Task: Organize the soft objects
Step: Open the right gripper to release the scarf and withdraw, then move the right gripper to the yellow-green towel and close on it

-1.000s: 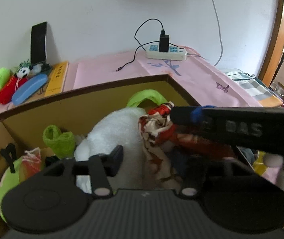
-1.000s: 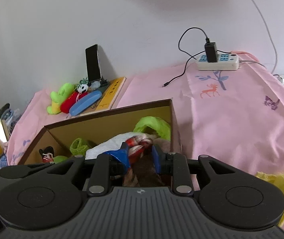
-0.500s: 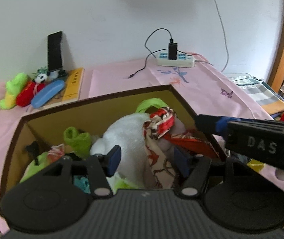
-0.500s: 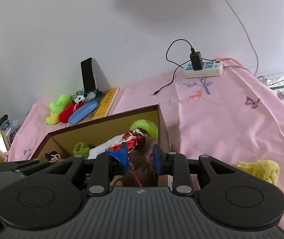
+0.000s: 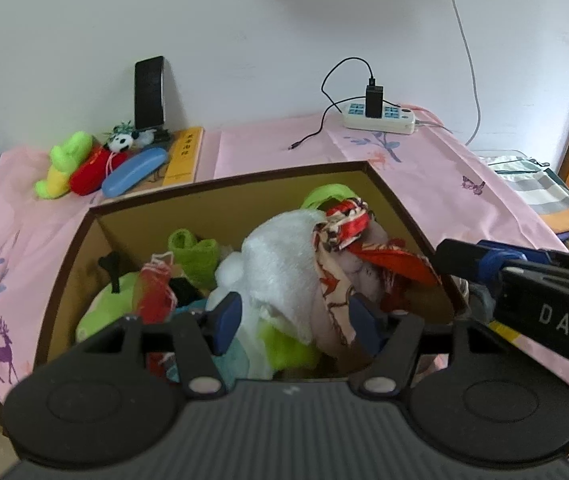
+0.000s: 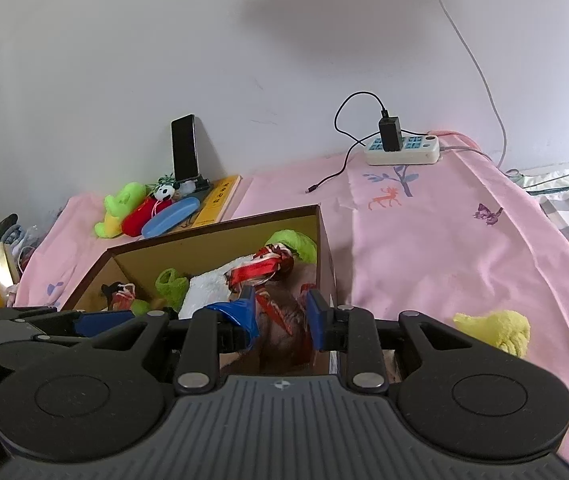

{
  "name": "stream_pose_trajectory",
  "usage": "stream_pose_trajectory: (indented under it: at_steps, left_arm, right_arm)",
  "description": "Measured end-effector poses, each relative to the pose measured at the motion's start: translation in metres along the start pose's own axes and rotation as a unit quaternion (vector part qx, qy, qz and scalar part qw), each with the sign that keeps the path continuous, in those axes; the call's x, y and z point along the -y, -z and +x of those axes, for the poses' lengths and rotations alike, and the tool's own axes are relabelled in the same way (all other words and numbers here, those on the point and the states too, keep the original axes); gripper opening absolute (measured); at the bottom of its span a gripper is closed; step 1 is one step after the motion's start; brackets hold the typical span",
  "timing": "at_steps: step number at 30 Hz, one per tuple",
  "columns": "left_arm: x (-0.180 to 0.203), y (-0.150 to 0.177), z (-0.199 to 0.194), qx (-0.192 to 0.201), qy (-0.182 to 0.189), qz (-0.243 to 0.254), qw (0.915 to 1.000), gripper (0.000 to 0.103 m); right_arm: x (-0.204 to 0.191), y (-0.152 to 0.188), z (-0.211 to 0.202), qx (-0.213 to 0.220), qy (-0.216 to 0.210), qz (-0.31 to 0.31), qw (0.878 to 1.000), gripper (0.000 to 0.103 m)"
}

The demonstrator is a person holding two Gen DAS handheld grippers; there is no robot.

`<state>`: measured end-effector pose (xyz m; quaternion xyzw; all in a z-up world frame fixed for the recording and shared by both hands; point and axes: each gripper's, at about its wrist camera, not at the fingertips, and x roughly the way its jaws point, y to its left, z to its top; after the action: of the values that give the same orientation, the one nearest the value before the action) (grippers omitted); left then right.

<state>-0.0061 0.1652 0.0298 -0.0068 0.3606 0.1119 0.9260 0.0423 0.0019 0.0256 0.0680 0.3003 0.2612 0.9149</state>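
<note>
One brown cardboard box [image 5: 400, 204] holding perhaps seven soft things, the heap too tangled to count surely, one yellow fuzzy cloth [image 6: 496, 330] on the pink sheet, three plush toys [image 5: 84, 164] by the wall, one blue glasses case [image 5: 134, 172], one black phone [image 5: 149, 92], one white power strip [image 5: 380, 118]

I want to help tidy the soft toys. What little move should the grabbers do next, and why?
Probably swing the right gripper toward the yellow fluffy toy on the pink cloth. It lies outside the box, which already holds the other soft things, and both grippers look empty.
</note>
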Motion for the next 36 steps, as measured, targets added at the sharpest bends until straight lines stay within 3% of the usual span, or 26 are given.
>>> stream_pose_trajectory:
  at_steps: [21,36]
  left_arm:
    - [0.016,0.023,-0.018,-0.031,0.005,0.002,0.9995,0.068]
    - [0.033,0.036,-0.02,-0.03,0.003,0.024,0.9992,0.068]
  right_arm:
    - [0.005,0.025,-0.026,-0.001,0.004,-0.007,1.0,0.011]
    - [0.019,0.041,-0.035,-0.006,0.015,-0.002,1.0,0.012]
